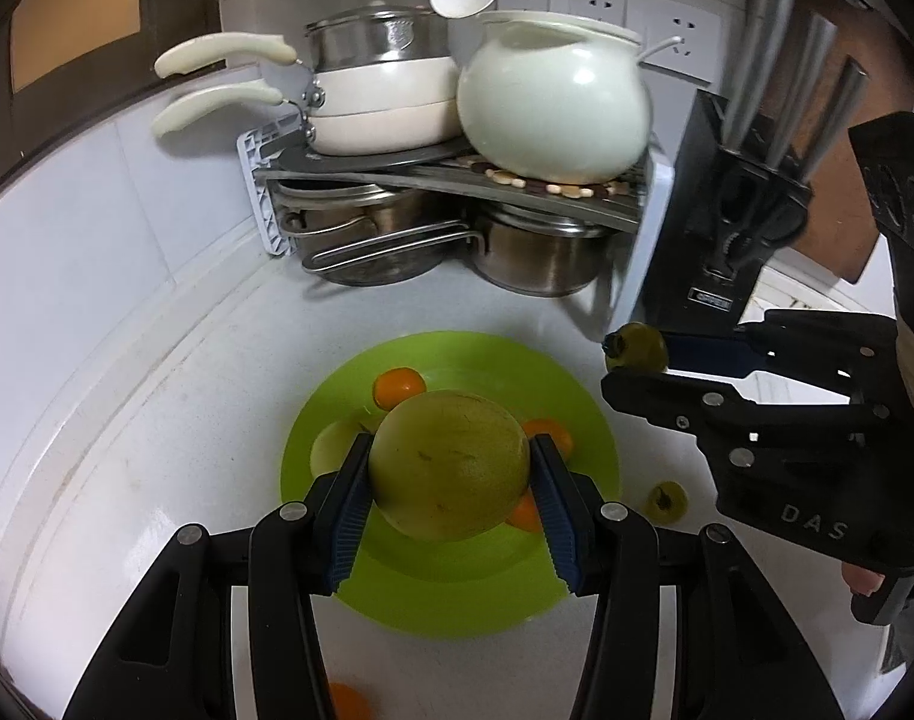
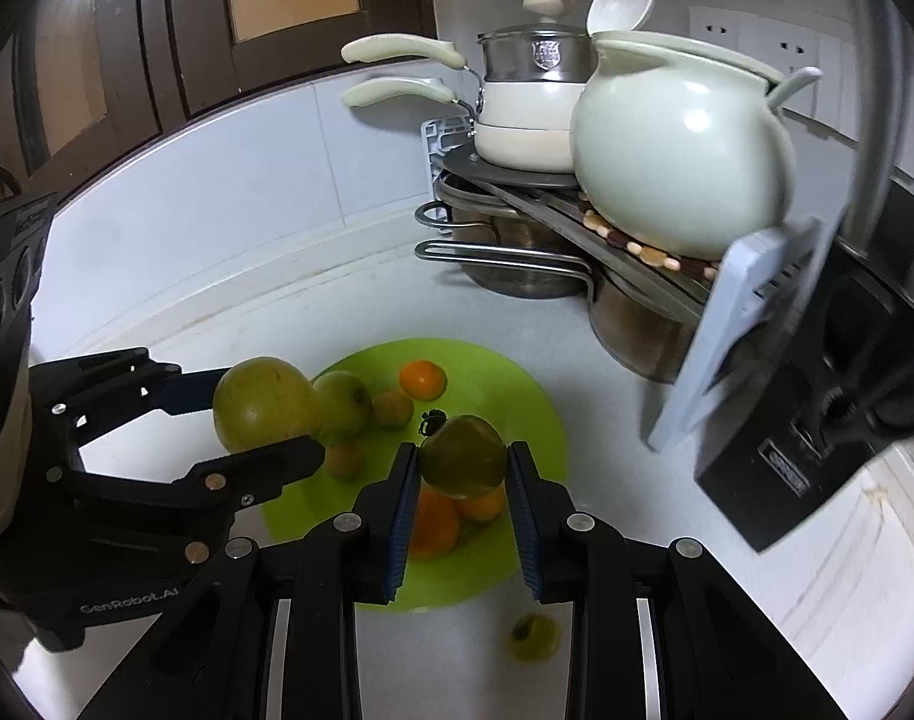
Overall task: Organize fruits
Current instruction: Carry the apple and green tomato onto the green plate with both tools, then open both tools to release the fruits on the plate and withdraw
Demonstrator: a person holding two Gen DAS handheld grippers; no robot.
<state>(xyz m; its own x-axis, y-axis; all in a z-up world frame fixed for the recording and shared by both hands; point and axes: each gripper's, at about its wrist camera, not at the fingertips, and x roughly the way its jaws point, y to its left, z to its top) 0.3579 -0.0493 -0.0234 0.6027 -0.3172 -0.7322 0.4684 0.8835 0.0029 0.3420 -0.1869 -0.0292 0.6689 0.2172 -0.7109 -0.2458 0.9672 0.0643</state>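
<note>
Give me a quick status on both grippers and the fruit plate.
Left gripper shut on large green fruit over green plate. Right gripper shut on small green fruit. One small green fruit on counter beside plate. Nothing blocking.

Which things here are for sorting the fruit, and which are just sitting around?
For the job:
- left gripper, holding a big green fruit
- right gripper, holding a smaller green fruit
- green plate
- oranges
- loose green fruit

Just sitting around:
- white pot
- saucepans
- knife block
</note>
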